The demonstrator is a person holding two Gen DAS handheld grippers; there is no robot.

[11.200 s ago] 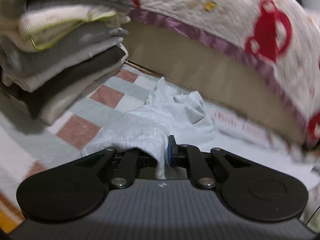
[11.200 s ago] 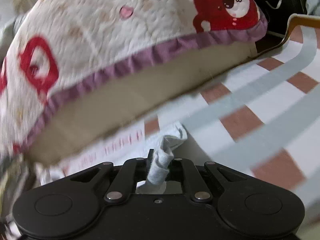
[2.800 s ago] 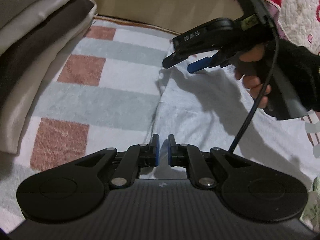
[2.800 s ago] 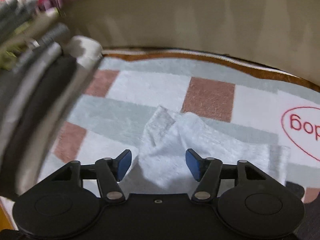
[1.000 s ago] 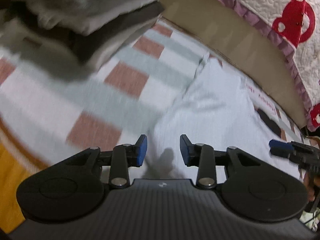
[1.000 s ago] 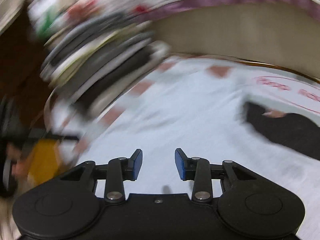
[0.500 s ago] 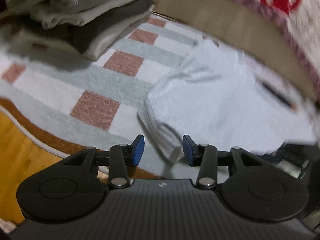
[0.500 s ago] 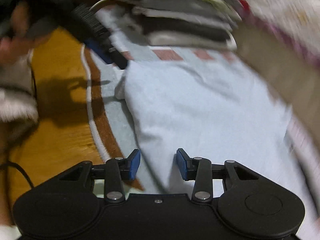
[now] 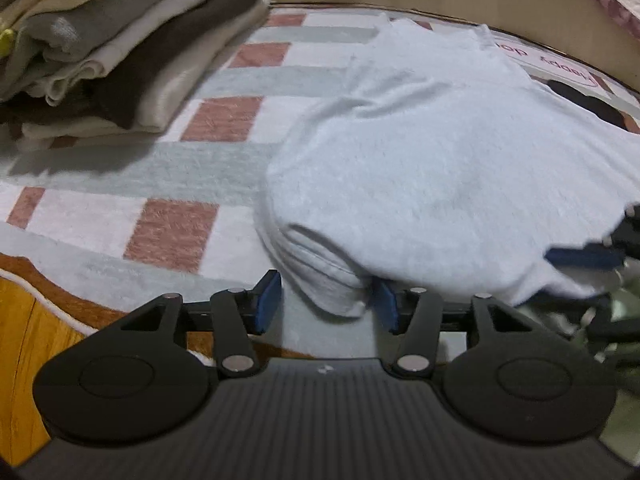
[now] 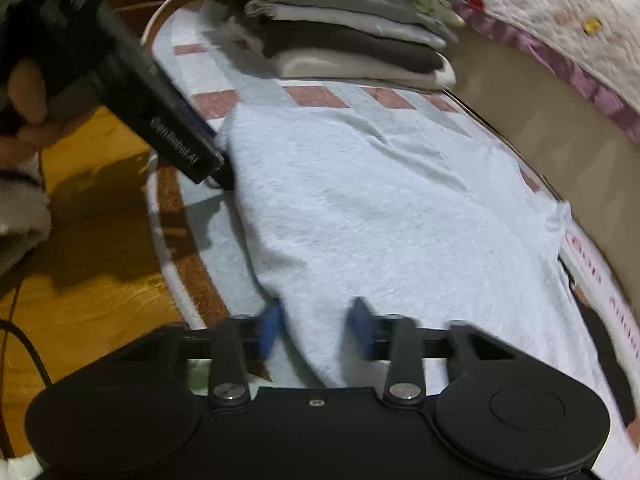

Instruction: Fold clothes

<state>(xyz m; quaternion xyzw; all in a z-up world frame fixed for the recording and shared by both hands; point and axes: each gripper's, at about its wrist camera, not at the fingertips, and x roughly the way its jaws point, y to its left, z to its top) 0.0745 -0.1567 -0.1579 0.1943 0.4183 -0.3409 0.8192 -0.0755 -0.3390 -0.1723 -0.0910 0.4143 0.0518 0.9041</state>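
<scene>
On the checked rug [image 9: 192, 236], both tongs, left [image 9: 326, 306] and right [image 10: 314, 330], straddle the pale grey garment's [image 9: 440, 168] near edge, spread; closing on it likely precedes a fold.

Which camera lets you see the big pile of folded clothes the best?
The right wrist view: the stack of folded grey, cream and dark brown clothes sits whole at the far end of the checked rug, every layer showing. The left wrist view shows only one corner of that stack, cut off by the picture's edge.
</scene>
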